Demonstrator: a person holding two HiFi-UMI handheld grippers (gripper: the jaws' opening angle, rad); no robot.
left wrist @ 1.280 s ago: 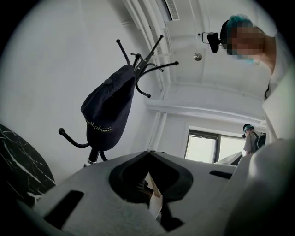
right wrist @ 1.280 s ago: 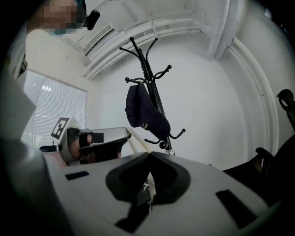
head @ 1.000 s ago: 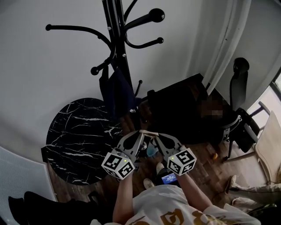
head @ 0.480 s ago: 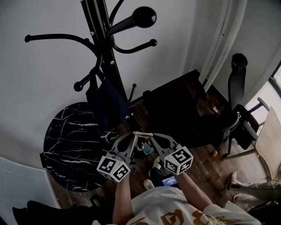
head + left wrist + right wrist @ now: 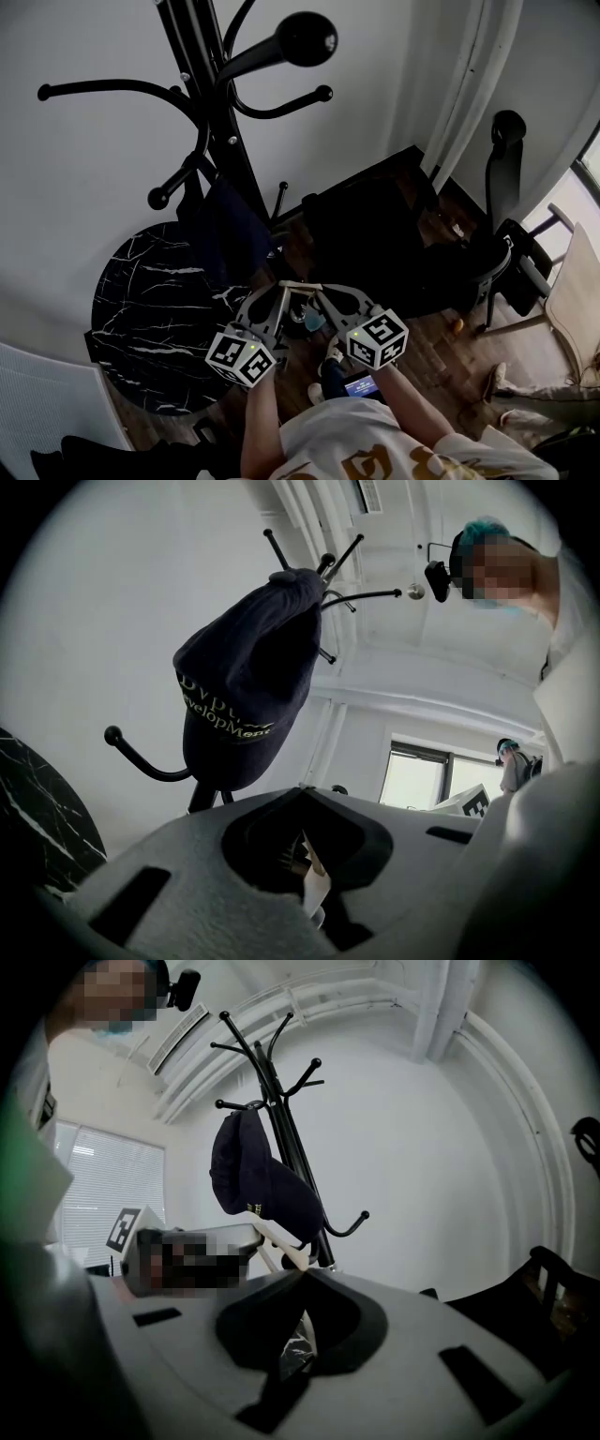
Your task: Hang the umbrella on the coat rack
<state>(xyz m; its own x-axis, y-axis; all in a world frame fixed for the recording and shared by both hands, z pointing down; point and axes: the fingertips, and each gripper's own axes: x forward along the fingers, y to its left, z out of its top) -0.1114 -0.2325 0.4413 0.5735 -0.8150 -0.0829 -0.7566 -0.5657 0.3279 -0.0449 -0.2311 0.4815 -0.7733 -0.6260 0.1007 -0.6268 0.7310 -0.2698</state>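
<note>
The left tool [image 5: 300,789] and right tool [image 5: 305,1274] each have their jaws pressed together on nothing, side by side just in front of the rack [image 5: 220,122], where a cap [image 5: 246,696] hangs. No umbrella shows in any view. It is probably light, with a stiff shaft and slippery cloth, so it is best gripped at the handle.

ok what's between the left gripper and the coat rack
A navy cap hanging on the coat rack, straight ahead of the left gripper in the left gripper view.
</note>
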